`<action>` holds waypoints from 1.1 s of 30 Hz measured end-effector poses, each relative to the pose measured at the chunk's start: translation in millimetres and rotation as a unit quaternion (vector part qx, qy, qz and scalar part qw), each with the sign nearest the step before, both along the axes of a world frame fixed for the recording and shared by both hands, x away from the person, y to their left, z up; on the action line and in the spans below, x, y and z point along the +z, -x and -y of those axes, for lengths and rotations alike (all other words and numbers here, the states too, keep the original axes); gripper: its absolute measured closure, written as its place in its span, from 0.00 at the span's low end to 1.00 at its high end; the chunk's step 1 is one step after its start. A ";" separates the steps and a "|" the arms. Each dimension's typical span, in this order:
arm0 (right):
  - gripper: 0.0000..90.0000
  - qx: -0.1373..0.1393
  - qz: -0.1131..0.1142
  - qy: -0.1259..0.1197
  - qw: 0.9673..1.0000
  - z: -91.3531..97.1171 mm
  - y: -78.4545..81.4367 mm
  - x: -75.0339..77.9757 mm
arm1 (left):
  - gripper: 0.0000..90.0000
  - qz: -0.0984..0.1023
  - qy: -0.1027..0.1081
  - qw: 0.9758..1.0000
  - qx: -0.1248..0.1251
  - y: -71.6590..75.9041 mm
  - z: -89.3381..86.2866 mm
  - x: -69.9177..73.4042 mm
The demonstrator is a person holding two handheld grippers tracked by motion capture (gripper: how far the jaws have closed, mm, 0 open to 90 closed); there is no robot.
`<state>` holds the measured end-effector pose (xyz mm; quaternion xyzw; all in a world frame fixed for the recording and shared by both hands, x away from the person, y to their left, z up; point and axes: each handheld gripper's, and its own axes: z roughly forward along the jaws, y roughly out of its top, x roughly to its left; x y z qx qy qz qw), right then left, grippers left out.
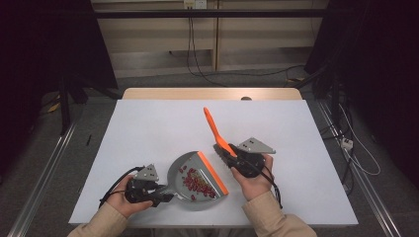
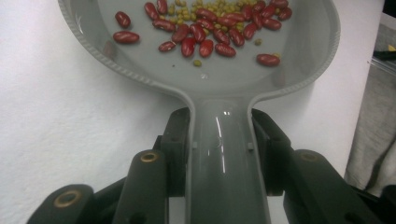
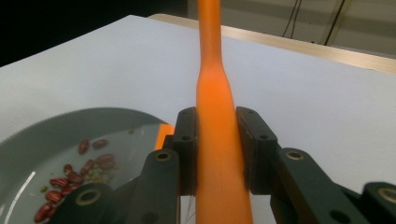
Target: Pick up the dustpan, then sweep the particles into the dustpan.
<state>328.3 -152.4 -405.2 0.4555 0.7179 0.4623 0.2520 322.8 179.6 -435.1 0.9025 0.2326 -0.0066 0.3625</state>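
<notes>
Dozens of red kidney beans [image 1: 196, 182] and smaller green beans [image 2: 205, 10] lie gathered in a grey dustpan [image 1: 190, 190] with an orange lip [image 1: 213, 172], resting near the front edge of the white tabletop [image 1: 148, 128], a little left of its middle. The left claw [image 1: 165, 194] is clamped tight on the dustpan's handle [image 2: 223, 158], steadying it flat against the surface. Just to the right, the right claw [image 1: 232, 160] grips an orange hand brush [image 1: 217, 132] by the lower part of its handle, jaws closed on either side of it, the handle slanting up and away toward the far edge. The brush sits beside the pan's lip, apparently lifted clear of it. No loose beans can be made out on the tabletop around the pan, so the sweeping looks essentially finished; what appears to remain is setting the brush down and carrying or emptying the loaded pan.
</notes>
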 end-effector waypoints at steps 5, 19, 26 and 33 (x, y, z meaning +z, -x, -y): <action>0.79 -0.011 0.001 0.014 1.000 11.9 -1.7 -0.8 | 0.70 0.008 0.012 1.000 0.021 -2.1 -4.1 3.2; 0.79 -0.050 -0.002 0.029 0.998 57.3 1.7 -6.3 | 0.70 0.024 0.026 0.992 0.125 -17.3 -20.4 8.7; 0.79 -0.061 -0.002 0.032 0.998 74.3 3.1 -7.2 | 0.70 0.027 0.020 0.984 0.175 -28.8 -32.8 5.5; 0.79 -0.074 0.000 0.034 0.997 88.9 2.6 -7.4 | 0.70 0.027 0.021 0.976 0.214 -33.1 -40.7 1.9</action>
